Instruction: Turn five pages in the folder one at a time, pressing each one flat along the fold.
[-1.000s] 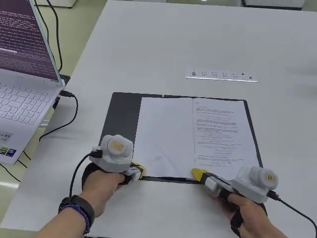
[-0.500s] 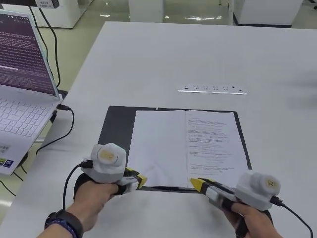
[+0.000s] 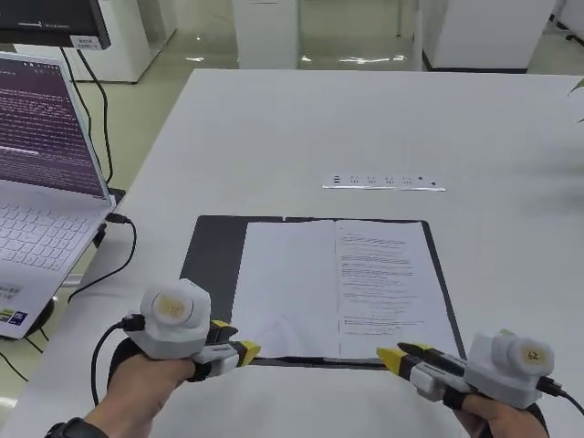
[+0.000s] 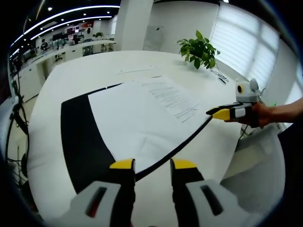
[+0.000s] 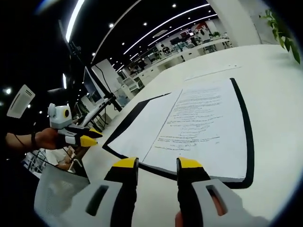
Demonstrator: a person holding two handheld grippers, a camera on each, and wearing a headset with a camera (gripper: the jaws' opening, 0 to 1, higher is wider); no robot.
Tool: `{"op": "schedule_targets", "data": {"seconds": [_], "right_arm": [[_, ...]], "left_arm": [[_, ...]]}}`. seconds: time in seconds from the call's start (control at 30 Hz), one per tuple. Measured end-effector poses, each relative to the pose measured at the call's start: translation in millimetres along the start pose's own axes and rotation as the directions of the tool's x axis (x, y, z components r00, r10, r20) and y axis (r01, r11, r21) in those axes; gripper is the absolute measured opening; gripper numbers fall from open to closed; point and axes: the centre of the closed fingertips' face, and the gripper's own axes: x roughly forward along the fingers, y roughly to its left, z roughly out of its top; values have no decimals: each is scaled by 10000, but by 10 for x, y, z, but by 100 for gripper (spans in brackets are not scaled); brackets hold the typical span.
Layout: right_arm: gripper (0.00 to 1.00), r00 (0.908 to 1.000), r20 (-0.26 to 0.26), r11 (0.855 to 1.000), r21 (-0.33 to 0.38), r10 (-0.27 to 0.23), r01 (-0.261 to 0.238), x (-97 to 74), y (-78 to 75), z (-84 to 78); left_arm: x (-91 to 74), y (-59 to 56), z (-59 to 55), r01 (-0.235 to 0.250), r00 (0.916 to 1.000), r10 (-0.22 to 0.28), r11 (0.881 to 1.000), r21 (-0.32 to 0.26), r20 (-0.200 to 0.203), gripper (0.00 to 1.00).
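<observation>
Left tongs [image 3: 247, 349] near open black folder [image 3: 211, 255]

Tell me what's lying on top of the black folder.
Two white sheets lie open on the folder: a blank sheet at left, a printed sheet at right. Its left side and edges are bare; anything beneath the sheets is covered.

- One open folder [image 3: 212, 260], two sheets showing: blank page [image 3: 285, 278], printed page [image 3: 383, 274].
- Two claws: left claw [image 3: 245, 350], right claw [image 3: 392, 357].
- One laptop [image 3: 36, 192].
- One socket strip [image 3: 383, 183].
- One potted plant [image 4: 199, 48].
</observation>
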Motion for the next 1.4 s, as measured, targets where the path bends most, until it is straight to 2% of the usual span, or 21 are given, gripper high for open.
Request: {"op": "schedule_targets", "data": {"seconds": [0.43,0.53,0.63,0.73,0.8,0.83,0.9,0.97,1.07,1.4], "right_arm": [[41,9980,196,9944,-858,-600,615,-306,-111,100],[42,9973,234,9935,-896,-691,709,-362,-124,87],[45,9959,219,9920,-901,-874,890,-428,-141,40],[49,9944,139,9898,-957,-1050,1058,-478,-159,-16],[50,9937,70,9884,-1018,-1123,1124,-515,-160,-55],[51,9931,43,9876,-1050,-1172,1170,-536,-162,-67],[53,9922,41,9862,-1093,-1245,1242,-556,-169,-52],[54,9915,20,9823,-1356,-1300,1291,-575,-162,-19],[56,9918,-157,9793,-1614,-1267,1225,-593,-143,-33],[57,9930,-220,9837,-1410,-1162,1120,-641,-153,-65]], "left_arm": [[-251,-6,53,-263,9984,239,9985,486,511,42],[-302,10,15,-349,9982,323,9980,518,497,46],[-348,54,-73,-560,9981,549,9975,429,264,49],[-412,97,-136,-749,9967,744,9971,151,309,53],[-465,101,-164,-862,9957,856,9962,131,363,56],[-495,113,-197,-1052,9942,1046,9942,237,253,58],[-521,125,-244,-1251,9921,1248,9918,266,109,63],[-539,137,-241,-1350,9906,1350,9908,-22,236,68],[-576,126,-216,-1413,9888,1421,9898,-192,467,69],[-555,87,-204,-1407,9889,1415,9899,-192,459,70]]}}
